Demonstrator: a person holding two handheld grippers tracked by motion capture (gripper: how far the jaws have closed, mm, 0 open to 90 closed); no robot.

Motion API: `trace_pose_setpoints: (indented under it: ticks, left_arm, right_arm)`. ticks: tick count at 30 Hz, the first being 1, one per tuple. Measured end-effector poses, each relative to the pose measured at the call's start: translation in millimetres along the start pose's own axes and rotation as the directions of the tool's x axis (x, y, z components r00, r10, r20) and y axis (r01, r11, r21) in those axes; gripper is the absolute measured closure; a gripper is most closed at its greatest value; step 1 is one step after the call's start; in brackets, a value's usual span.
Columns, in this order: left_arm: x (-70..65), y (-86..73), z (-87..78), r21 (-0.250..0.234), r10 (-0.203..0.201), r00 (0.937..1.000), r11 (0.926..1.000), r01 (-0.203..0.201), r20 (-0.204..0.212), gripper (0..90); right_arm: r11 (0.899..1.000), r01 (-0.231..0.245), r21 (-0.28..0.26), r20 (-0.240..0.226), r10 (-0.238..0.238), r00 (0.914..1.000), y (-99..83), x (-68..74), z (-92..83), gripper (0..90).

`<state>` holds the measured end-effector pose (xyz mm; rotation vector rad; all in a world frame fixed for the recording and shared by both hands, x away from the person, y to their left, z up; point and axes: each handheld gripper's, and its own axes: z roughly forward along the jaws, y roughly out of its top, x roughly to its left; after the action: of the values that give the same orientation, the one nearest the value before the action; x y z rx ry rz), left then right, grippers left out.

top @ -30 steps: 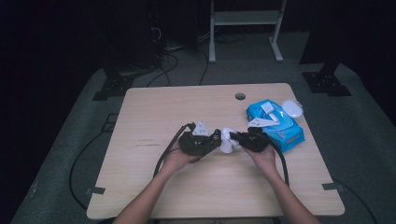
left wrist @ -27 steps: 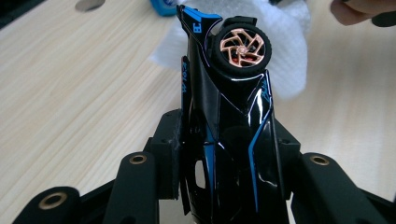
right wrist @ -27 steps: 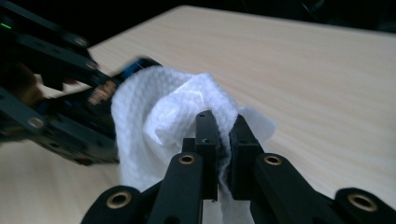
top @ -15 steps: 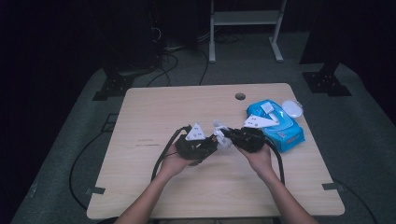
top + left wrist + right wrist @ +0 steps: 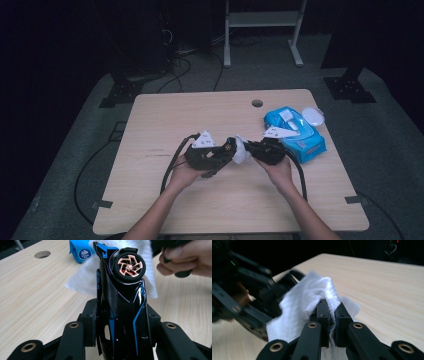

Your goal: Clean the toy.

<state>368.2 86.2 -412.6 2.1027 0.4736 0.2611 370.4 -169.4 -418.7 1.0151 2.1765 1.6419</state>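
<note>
A black toy car [image 5: 122, 305] with blue trim and a copper-spoked wheel stands nose-up between the jaws of my left gripper [image 5: 120, 322], which is shut on its body. In the high view the left gripper [image 5: 222, 152] holds the car [image 5: 227, 148] just above the table middle. My right gripper [image 5: 332, 317] is shut on a white wipe [image 5: 304, 312], and that wipe [image 5: 241, 150] presses against the car's end. The right gripper [image 5: 250, 149] faces the left one, almost touching. The wipe [image 5: 85, 275] hangs behind the car in the left gripper view.
A blue wipes pack [image 5: 295, 132] lies at the right of the wooden table [image 5: 200, 110], its white lid [image 5: 313, 116] open beside it. A cable hole [image 5: 257, 103] sits near the far edge. Cables trail from both grippers toward the person.
Both grippers have shifted slightly between frames while staying together at the table middle; the wipe stays against the car. The grips are unchanged.
</note>
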Motion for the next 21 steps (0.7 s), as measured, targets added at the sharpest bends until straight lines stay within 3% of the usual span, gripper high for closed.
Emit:
trace_pose_setpoints:
  ticks: [4, 9, 14, 21]
  left_arm:
    - [0.4, 2.2, -4.2, -0.038, -0.009, 0.9999, 0.9992, 0.009, 0.009, 56.8]
    - [1.9, 5.3, -12.6, -0.081, -0.023, 0.9996, 0.9964, 0.025, 0.017, 56.8]
    - [3.9, 4.9, -13.5, -0.087, -0.03, 0.9994, 0.9957, 0.031, 0.017, 56.8]
    - [4.3, 3.2, -11.3, -0.083, -0.031, 0.9993, 0.996, 0.033, 0.02, 56.8]
  right_arm:
    - [0.999, 0.007, -0.039, -0.007, -0.007, 1.0, 7.0, 3.2, -4.4, 84.4]
    - [1.0, -0.016, 0.005, -0.002, 0.016, 0.9999, -1.4, -4.0, 0.5, 84.4]
    - [0.999, -0.02, 0.028, -0.002, 0.02, 0.9998, -7.3, -4.2, 6.0, 84.5]
    - [1.0, -0.005, -0.022, 0.001, 0.005, 1.0, 5.3, 1.1, -2.3, 84.4]
